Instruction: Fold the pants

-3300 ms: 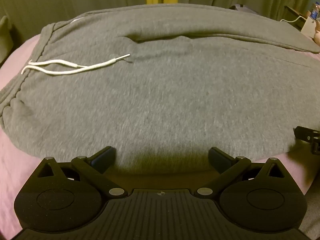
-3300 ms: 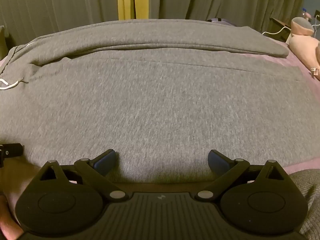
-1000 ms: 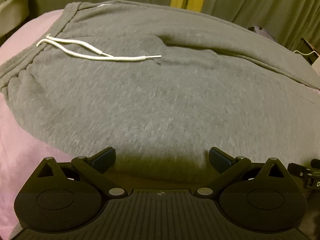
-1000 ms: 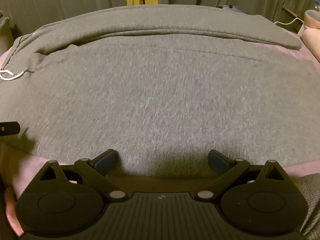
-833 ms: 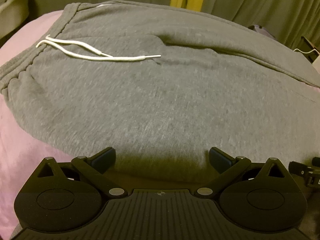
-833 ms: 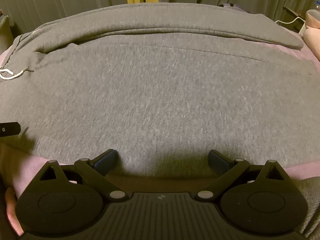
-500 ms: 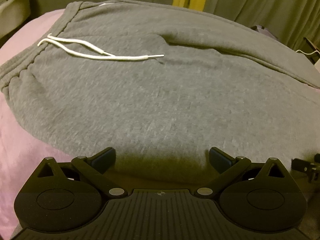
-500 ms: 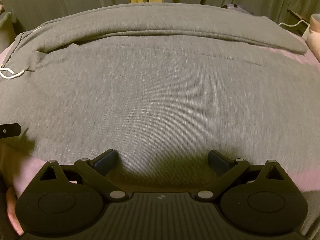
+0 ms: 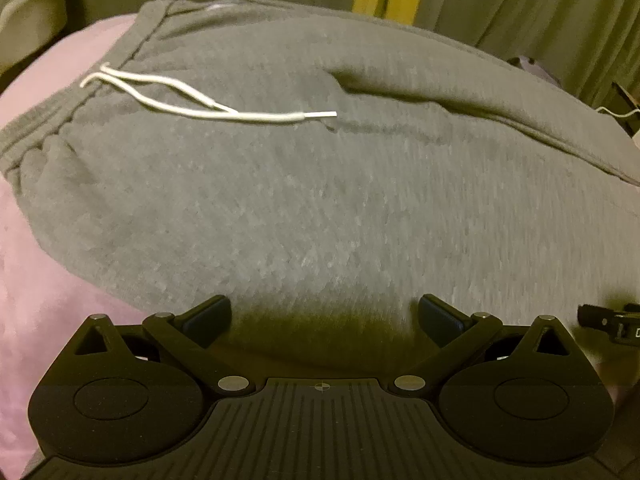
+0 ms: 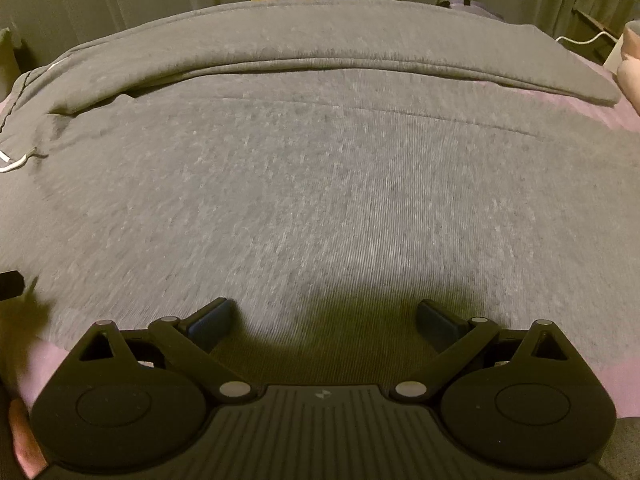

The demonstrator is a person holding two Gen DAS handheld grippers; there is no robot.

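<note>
Drawstring [image 9: 208, 108] whole only in left view, pants [image 10: 320, 184] hem only in right; both grippers [image 9: 324, 316] [image 10: 324, 316] spread, empty.

Your left wrist view is cutting off the grey pants [image 9: 320, 200] at its right edge, so the legs' far ends are not showing there. The right gripper [image 9: 608, 322] is only peeking in at that edge as a dark tip, so you cannot tell how its jaws stand from there. In the right wrist view the white drawstring [image 10: 14, 162] is running out of frame on the left. Motion blur is smearing the fabric's weave near both cameras, and the pants are covering most of the pink bedding [image 9: 52, 300].
</note>
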